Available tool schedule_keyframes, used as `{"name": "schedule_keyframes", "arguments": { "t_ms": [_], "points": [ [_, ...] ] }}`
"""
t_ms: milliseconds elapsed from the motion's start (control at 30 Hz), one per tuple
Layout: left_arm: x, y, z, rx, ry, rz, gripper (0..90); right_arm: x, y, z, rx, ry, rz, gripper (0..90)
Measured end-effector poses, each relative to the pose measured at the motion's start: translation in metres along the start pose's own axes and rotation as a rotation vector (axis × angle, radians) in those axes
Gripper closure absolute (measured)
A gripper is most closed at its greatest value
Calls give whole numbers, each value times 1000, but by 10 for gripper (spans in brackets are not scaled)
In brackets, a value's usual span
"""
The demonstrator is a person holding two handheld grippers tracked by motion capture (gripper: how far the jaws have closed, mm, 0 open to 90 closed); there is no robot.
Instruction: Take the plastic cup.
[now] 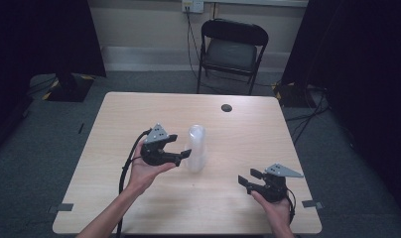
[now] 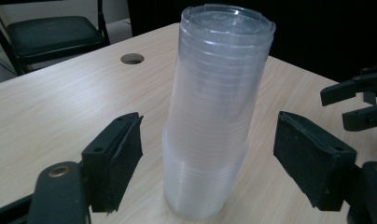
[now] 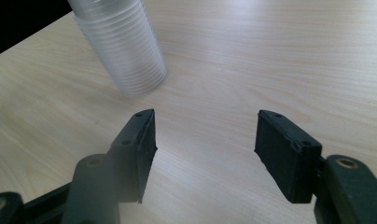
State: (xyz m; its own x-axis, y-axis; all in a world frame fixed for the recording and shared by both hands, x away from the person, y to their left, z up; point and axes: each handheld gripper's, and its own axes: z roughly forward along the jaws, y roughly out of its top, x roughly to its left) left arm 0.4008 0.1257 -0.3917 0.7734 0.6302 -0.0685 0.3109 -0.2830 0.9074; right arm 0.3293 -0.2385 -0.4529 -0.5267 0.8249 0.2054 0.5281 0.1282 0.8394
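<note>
A tall stack of clear plastic cups (image 1: 196,148) stands upside down near the middle of the wooden table (image 1: 248,134). My left gripper (image 1: 181,145) is just left of it, held level. In the left gripper view the stack (image 2: 214,116) rises between the two jaws of the left gripper (image 2: 207,154), with a gap on each side, so the pads (image 2: 114,158) do not touch it. My right gripper (image 1: 246,176) is open near the front right of the table, apart from the stack (image 3: 121,46). Nothing lies between the jaws of the right gripper (image 3: 205,140).
A round cable hole (image 1: 227,107) is in the table near its far edge. A black folding chair (image 1: 232,49) stands beyond the table against the wall. Dark curtains hang at both sides. The right gripper (image 2: 354,100) shows at the right edge of the left gripper view.
</note>
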Motion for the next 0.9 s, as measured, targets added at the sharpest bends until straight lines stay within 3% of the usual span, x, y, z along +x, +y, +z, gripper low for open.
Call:
{"name": "schedule_keyframes", "arguments": {
  "t_ms": [67,233,300,467,567,667,900],
  "points": [
    [-1,3,3,4,0,13,237,0,-1,1,5,0,2,372],
    [-3,12,8,-36,-18,-13,237,-1,-1,1,7,-3,2,365],
    [-5,14,10,-33,6,26,236,-1,-1,1,9,-8,-1,362],
    [-2,18,19,-46,-5,-7,214,-2,-2,1,6,-4,4,352],
    [-4,17,25,-18,15,22,214,-2,-1,1,6,-3,0,352],
    [-5,17,32,-17,-6,7,214,-2,-2,1,9,0,2,354],
    [-6,13,48,23,-8,28,205,-3,-2,2,9,3,1,352]
  ]
}}
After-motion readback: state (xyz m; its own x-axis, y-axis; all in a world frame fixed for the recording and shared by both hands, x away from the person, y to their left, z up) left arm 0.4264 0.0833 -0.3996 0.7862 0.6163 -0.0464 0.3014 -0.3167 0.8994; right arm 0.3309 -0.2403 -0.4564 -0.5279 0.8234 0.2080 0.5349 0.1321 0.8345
